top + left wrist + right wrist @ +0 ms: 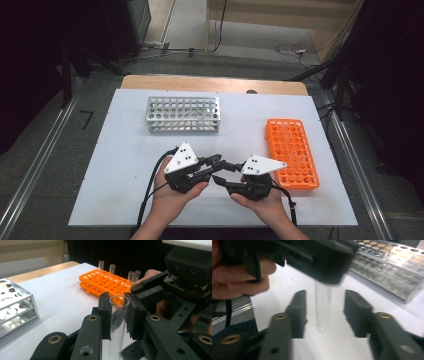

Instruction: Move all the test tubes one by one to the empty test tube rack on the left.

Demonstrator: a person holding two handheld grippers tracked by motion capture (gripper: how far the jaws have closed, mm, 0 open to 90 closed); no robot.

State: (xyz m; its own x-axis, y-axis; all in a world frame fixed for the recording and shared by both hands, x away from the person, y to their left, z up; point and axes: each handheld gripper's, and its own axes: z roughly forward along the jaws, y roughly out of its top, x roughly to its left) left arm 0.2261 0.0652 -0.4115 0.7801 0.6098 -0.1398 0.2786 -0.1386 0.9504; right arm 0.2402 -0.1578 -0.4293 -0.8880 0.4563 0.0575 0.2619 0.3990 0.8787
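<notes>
The left gripper (119, 315) clamped a clear test tube (117, 322); the right gripper (324, 312) stood open around it, untouching.

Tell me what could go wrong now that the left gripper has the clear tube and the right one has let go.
1. The left gripper pinches the clear tube only near its open rim, so the smooth tube might slip or tilt.
2. The right gripper has open jaws on either side of the tube; pulling away crooked could knock it.
3. Tubes standing in the orange rack lean nearby and could get bumped.
</notes>
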